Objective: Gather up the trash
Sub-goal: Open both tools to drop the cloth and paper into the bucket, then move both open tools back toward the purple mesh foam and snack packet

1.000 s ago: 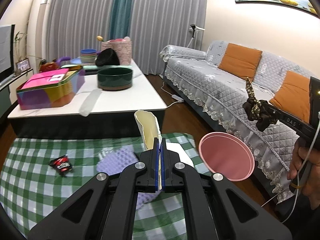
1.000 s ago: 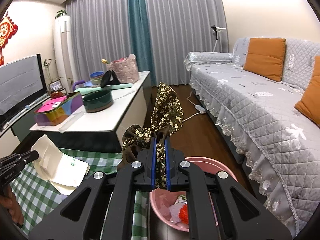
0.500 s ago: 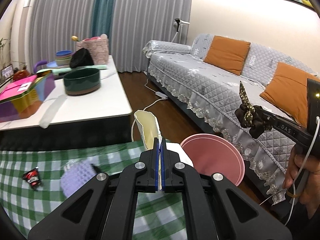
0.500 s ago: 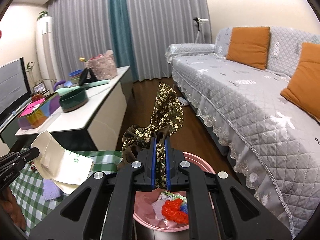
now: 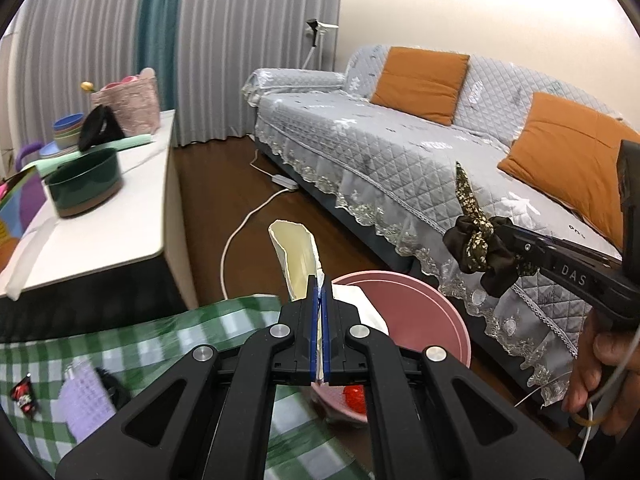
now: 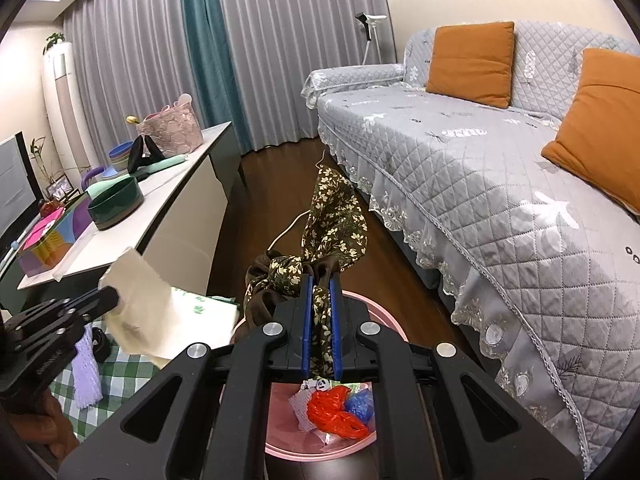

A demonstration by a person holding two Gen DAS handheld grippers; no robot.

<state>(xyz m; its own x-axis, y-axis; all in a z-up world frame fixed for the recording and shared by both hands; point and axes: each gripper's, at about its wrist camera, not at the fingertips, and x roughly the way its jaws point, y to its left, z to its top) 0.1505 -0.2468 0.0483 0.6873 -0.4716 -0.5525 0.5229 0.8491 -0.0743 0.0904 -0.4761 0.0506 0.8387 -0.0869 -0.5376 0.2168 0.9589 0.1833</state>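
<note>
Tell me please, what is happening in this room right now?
A person is collecting trash with a handheld gripper in each hand. The left gripper is shut on a cream paper wrapper. The right gripper is shut on a dark floral fabric scrunchie. Both are held at a pink bin on the floor by the sofa, which already holds red and blue scraps. A small black-and-red packet and a lilac knitted piece lie on the green checked cloth.

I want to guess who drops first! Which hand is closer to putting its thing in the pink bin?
Probably the right. The right gripper, shut on the scrunchie, hangs right over the bin. The left gripper, shut on the paper, looks to be at the bin's edge, above the checked cloth.
</note>
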